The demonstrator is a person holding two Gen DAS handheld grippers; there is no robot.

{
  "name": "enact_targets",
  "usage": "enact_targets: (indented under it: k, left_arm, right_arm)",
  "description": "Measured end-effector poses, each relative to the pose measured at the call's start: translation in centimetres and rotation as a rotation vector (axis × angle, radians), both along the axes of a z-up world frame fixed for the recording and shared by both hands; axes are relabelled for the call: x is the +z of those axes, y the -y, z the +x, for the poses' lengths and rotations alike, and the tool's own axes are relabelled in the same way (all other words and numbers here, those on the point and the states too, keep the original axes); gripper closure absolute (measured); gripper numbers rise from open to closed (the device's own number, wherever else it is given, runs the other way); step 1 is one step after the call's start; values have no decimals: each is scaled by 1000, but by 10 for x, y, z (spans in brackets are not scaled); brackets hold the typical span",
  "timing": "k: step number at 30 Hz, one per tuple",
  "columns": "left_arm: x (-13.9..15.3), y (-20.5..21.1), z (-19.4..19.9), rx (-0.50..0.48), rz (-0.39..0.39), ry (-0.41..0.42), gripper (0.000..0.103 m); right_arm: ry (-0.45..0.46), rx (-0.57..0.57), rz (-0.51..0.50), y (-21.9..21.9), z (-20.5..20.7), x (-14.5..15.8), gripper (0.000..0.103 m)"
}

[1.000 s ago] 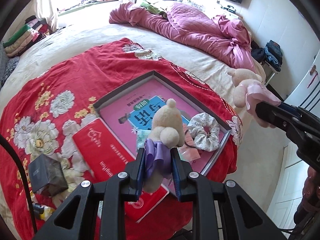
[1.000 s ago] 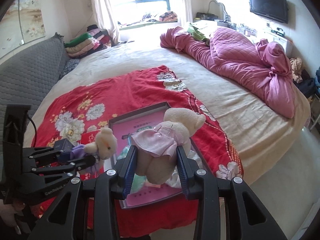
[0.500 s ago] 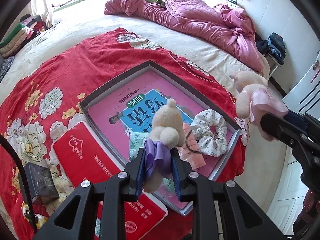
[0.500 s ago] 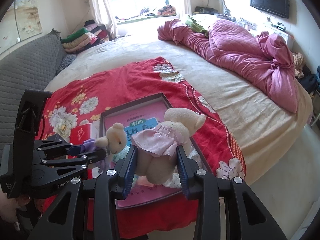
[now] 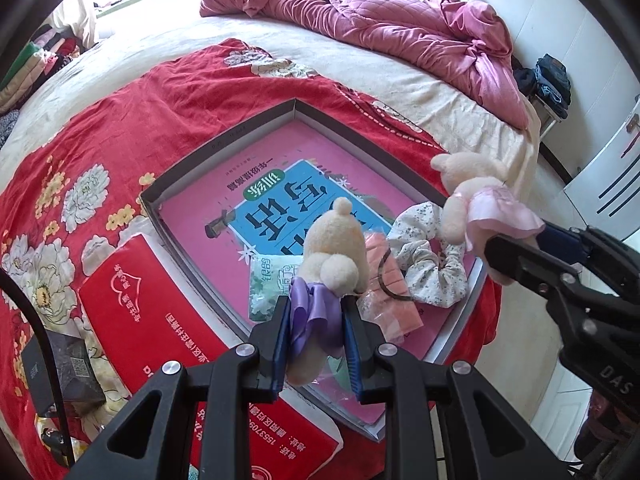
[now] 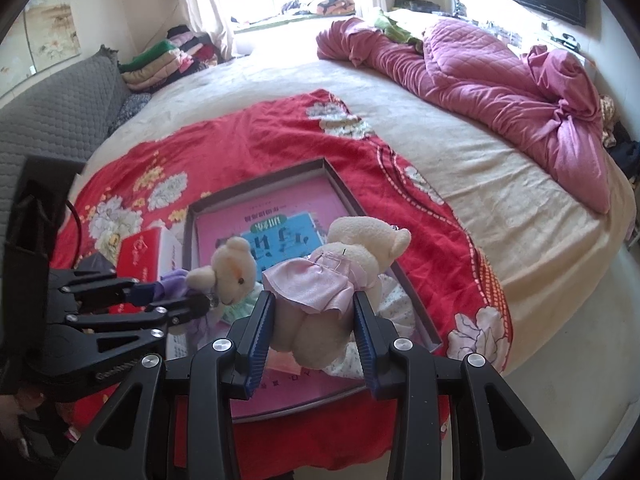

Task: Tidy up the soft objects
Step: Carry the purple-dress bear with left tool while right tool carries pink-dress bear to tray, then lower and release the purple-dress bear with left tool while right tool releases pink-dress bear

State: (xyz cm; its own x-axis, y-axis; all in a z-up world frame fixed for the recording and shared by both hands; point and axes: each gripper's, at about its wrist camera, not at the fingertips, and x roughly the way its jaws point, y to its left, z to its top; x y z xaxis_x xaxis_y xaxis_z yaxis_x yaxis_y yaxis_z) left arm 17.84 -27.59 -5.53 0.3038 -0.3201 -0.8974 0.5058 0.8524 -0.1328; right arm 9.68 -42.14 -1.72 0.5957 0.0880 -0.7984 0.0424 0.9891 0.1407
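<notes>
The left tongs (image 5: pixel 316 320) are holding a small bear in a purple dress (image 5: pixel 332 256), with both blue pads pressing on the dress and the lower body. The right tongs (image 6: pixel 312 320) are holding a bigger bear in a pink dress (image 6: pixel 332 280) in the same way, around the hips, and their jaws are standing a little wider because this bear is thicker. We are keeping both bears in the air above the near part of a flat grey box (image 5: pixel 236 132), which is lying on a red flowered blanket (image 5: pixel 140 100) on the bed (image 6: pixel 480 168).

We are judging that both toys are very light and soft. The plush is giving way under the pads, so a firm squeeze is doing no harm, and nothing here is fragile. The satin dresses are looking smooth and could be slipping, so we think the body under the skirt is the better place to hold, not the loose cloth alone.

In the box a pink book (image 5: pixel 256 184) with large Chinese characters on a blue panel is lying under a flowered hair scrunchie (image 5: pixel 424 264) and a small green packet (image 5: pixel 268 284). A red booklet (image 5: pixel 160 320) beside the box is showing gold Chinese writing and part of a telephone number, which we are not reading fully. On the arms of the tongs we are seeing only letter fragments.
</notes>
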Motion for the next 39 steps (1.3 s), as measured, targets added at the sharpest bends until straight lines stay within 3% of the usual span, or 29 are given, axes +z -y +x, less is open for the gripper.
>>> enact_targets:
  k: [19, 27, 31, 39]
  left_arm:
    - [-10, 9, 6, -26, 12, -13, 78]
    - [-9, 17, 8, -33, 10, -16, 78]
    - [-10, 20, 8, -41, 7, -17, 78]
    - [-13, 23, 11, -39, -3, -40, 76]
  right_arm:
    - [-75, -32, -3, 4, 16, -63, 59]
    - [-81, -3, -32, -2, 14, -64, 55]
    - [-80, 0, -66, -4, 11, -60, 45]
    - [-76, -12, -63, 1, 5, -54, 44]
